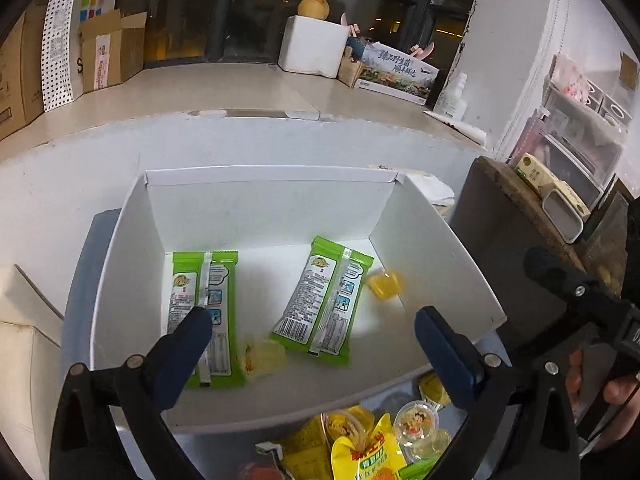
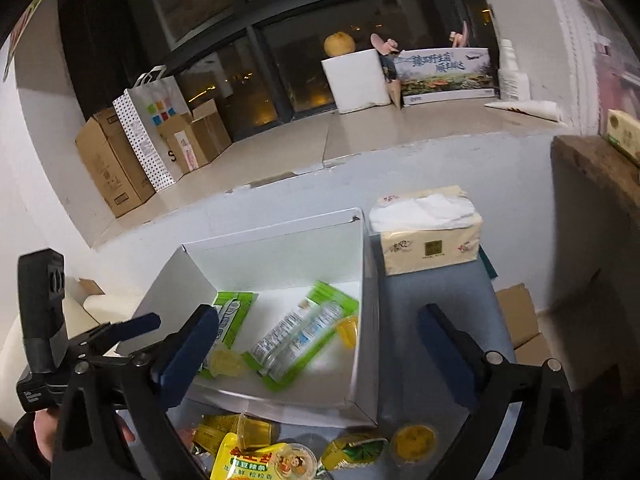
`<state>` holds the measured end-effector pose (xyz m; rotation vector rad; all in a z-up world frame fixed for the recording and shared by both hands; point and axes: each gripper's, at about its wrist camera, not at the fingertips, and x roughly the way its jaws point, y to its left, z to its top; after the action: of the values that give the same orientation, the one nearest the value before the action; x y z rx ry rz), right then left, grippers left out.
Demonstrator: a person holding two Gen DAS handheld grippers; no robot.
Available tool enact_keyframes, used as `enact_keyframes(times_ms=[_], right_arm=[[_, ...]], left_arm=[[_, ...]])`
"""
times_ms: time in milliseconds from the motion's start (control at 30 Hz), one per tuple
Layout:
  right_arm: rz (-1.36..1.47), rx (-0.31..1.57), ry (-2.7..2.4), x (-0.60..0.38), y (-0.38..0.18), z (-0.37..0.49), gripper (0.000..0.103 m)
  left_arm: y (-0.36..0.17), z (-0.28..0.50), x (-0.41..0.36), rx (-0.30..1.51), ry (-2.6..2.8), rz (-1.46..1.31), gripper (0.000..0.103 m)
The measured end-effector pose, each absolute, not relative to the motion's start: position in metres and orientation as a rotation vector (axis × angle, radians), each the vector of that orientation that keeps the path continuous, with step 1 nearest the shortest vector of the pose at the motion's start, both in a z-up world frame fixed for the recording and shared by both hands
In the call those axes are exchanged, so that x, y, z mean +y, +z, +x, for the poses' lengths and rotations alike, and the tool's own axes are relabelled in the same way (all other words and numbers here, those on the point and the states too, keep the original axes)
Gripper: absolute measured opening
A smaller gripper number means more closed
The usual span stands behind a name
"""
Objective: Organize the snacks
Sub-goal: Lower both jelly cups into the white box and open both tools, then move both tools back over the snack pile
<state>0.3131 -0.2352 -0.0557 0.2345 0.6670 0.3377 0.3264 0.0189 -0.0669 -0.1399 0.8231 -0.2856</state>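
Snacks in the white box (image 1: 432, 248): two green packets lying flat on its floor, the left packet (image 1: 204, 312) along the left wall, the right packet (image 1: 324, 300) tilted near the middle. Between them, at the near end, a pale yellow jelly cup (image 1: 266, 358); beside the right packet's far end, an orange jelly cup (image 1: 384, 285), blurred. More snacks piled on the bench (image 2: 432, 308) just in front of the box: a yellow bag (image 1: 368, 456), clear jelly cups (image 1: 416, 426). Left tool (image 1: 314, 336) spread wide above the box's near edge, nothing between its pads. Right tool (image 2: 318, 340) likewise wide open and empty, over the box's right wall. Tissue pack (image 2: 428, 240) just right of the box's far corner.
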Motion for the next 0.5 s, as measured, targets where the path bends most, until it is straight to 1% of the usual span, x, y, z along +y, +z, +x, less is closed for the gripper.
enact_keyframes(times_ms=[200,367,500], right_arm=[[0.293,0.652,0.336,-0.25,-0.053,0.289,0.103],[0.278,0.648,0.31,-0.265,-0.059,0.25,0.103],[0.229,0.671,0.301,-0.27,-0.08,0.214,0.103]], left_arm=[[-0.051,0.301,0.031,0.79,-0.261,-0.141,0.103],[-0.044,0.249,0.037,0.75,-0.252,-0.127,0.103],[-0.052,0.204,0.042,0.738,-0.25,-0.146,0.103]])
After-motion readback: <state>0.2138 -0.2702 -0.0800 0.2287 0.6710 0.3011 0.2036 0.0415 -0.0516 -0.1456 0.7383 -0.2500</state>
